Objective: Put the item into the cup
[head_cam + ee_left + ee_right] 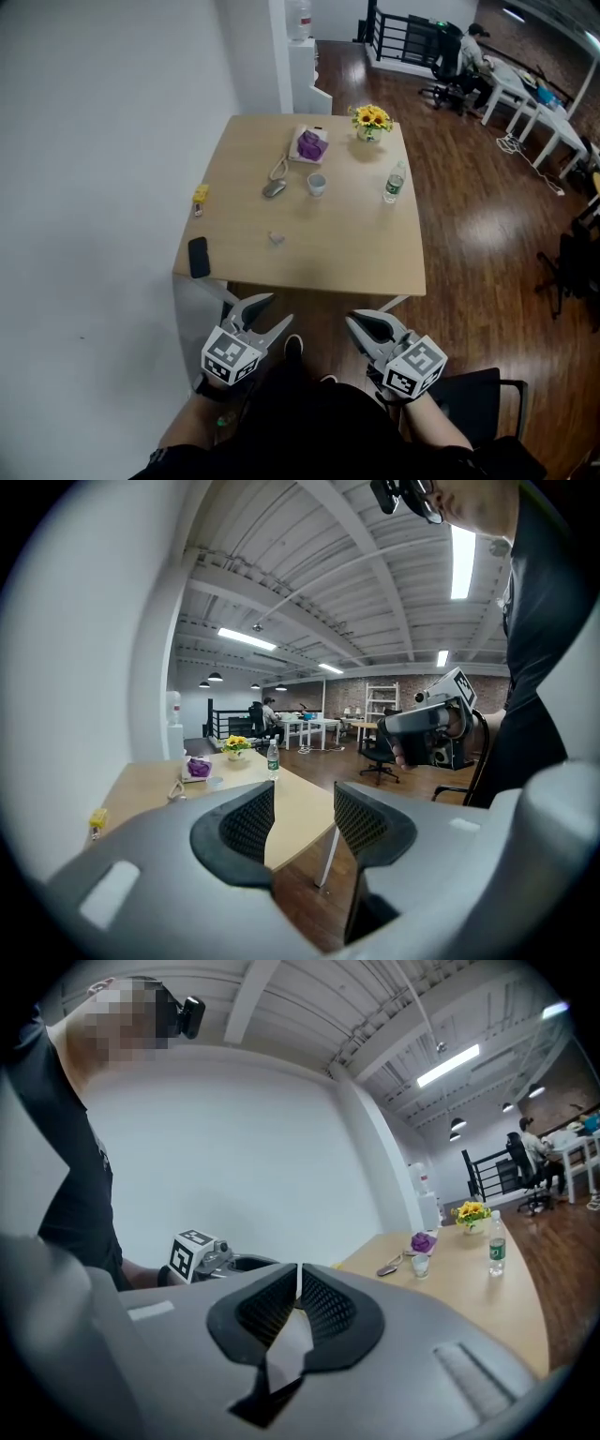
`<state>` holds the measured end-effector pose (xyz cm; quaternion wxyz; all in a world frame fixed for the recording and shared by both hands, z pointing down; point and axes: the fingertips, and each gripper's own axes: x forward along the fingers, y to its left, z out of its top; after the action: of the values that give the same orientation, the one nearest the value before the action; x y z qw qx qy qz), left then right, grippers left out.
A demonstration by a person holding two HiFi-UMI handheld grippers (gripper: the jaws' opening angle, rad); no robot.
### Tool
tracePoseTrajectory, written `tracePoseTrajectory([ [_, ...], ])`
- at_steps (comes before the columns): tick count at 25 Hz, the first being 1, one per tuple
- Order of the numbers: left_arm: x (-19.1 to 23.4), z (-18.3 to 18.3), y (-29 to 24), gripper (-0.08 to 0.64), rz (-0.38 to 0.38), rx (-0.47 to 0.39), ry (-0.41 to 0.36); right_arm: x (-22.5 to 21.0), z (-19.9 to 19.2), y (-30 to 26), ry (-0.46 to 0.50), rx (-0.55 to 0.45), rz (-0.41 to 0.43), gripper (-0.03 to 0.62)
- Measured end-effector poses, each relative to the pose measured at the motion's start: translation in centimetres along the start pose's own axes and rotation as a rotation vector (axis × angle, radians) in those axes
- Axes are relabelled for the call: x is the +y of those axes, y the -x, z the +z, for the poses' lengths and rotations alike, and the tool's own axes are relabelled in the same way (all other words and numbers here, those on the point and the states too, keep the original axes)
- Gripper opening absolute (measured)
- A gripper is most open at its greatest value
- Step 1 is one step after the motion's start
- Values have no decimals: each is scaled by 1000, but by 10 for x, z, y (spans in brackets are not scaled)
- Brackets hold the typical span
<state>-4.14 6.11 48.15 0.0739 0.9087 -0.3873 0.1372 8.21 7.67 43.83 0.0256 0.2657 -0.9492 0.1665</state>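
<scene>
A small white cup (317,184) stands upright near the middle of the wooden table (337,253). The cup (420,1265) also shows small in the right gripper view. A tiny pale item (276,238) lies on the table in front of the cup, a little to its left. Both grippers are held below the table's near edge, close to the person's body and far from both things. My left gripper (277,309) is open with nothing between its jaws (305,803). My right gripper (354,321) is shut, its tips touching on nothing (298,1274).
On the table are a black phone (199,256) at the near left edge, a yellow object (200,195), a grey object (274,188), a purple thing on a white box (309,145), a flower pot (371,119) and a water bottle (395,183). A white wall runs along the left.
</scene>
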Motion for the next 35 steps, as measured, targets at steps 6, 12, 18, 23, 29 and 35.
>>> tracePoseTrajectory([
  [6, 37, -3, -34, 195, -8, 10, 6, -33, 7, -29, 5, 27, -25, 21],
  [12, 119, -21, -85, 193, -14, 48, 42, -82, 26, -77, -7, 26, -71, 21],
  [18, 199, -46, -135, 193, -42, 150, 14, -136, 44, -129, -35, 29, -126, 21],
  [23, 255, -87, -172, 193, -44, 268, -46, -166, 49, -164, -9, 46, -169, 21],
  [29, 289, -153, -205, 190, -45, 453, -56, -190, 42, -195, 4, 101, -152, 21],
  [35, 300, -211, -231, 167, -57, 638, -84, -205, 28, -219, 16, 177, -83, 21],
])
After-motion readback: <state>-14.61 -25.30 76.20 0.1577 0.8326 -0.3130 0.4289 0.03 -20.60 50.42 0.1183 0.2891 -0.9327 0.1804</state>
